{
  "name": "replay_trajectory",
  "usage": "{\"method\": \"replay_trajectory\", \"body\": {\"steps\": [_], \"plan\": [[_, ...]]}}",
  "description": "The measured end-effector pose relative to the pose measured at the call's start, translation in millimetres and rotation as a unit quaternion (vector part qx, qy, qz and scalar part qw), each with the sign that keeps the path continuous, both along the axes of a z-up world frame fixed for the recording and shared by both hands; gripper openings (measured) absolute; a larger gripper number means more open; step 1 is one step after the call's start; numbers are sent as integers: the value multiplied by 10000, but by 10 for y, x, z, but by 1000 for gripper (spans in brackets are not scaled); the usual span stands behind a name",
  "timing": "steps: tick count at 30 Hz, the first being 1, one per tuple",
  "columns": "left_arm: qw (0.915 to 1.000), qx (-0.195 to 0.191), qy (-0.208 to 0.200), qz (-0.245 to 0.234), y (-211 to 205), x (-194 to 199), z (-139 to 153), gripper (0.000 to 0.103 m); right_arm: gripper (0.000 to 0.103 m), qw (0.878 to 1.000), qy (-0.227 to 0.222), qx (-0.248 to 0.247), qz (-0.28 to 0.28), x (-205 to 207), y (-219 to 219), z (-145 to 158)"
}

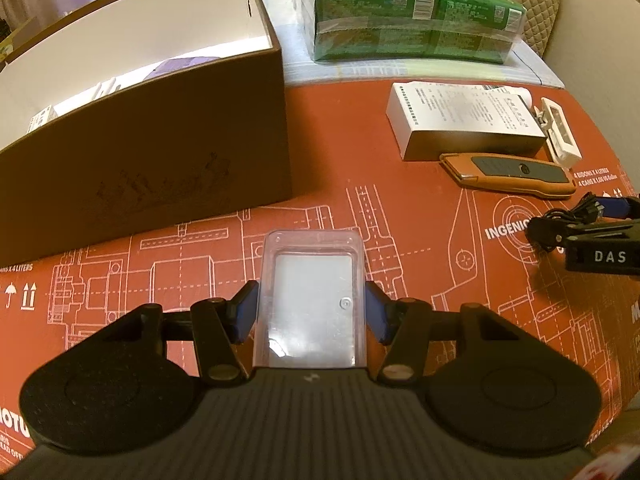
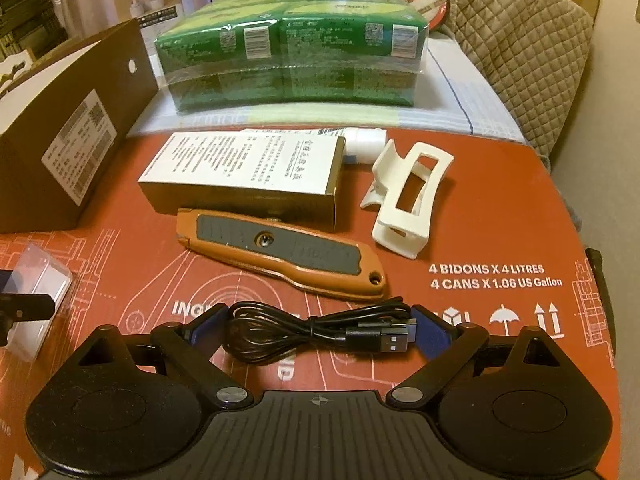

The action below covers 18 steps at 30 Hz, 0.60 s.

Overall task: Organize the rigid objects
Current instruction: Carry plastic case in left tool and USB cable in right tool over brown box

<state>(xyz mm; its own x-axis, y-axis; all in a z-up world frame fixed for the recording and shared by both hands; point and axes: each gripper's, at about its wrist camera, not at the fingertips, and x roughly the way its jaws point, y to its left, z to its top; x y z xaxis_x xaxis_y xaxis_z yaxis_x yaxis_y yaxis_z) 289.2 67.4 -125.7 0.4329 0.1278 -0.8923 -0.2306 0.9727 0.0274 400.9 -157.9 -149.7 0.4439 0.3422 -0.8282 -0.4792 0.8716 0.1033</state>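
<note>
Already the left gripper (image 1: 311, 312) pinches a slick plastic case (image 1: 311, 300) just short of the brown box (image 1: 160, 136); it could slip free. Right of the box, the right gripper (image 2: 320, 330) brackets a cable (image 2: 320, 330), grip unclear, loops liable to snag. Beyond lies a knife (image 2: 280, 254).

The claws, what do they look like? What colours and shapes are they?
Both look alike. The left claw and the right claw each have two blue finger pads on thin black linkage bars with silver pins, two round black discs and a ribbed dark grey body. The right claw, seen from the left camera, carries white letters "DAS".
</note>
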Motion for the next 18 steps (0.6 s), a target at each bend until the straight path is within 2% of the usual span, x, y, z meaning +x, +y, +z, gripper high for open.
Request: {"method": "replay_trajectory", "body": {"steps": [7, 12, 18], "plan": [[9998, -65, -107, 121, -10, -124, 117, 52, 91, 9997, 122, 197, 44, -102, -145, 127], [9993, -120, -282, 212, 12, -234, 310, 52, 91, 9989, 17, 427, 207, -189, -177, 370], [9979, -144, -527, 335, 91, -367, 582, 52, 91, 9954, -133, 737, 605, -285, -21, 702]]}}
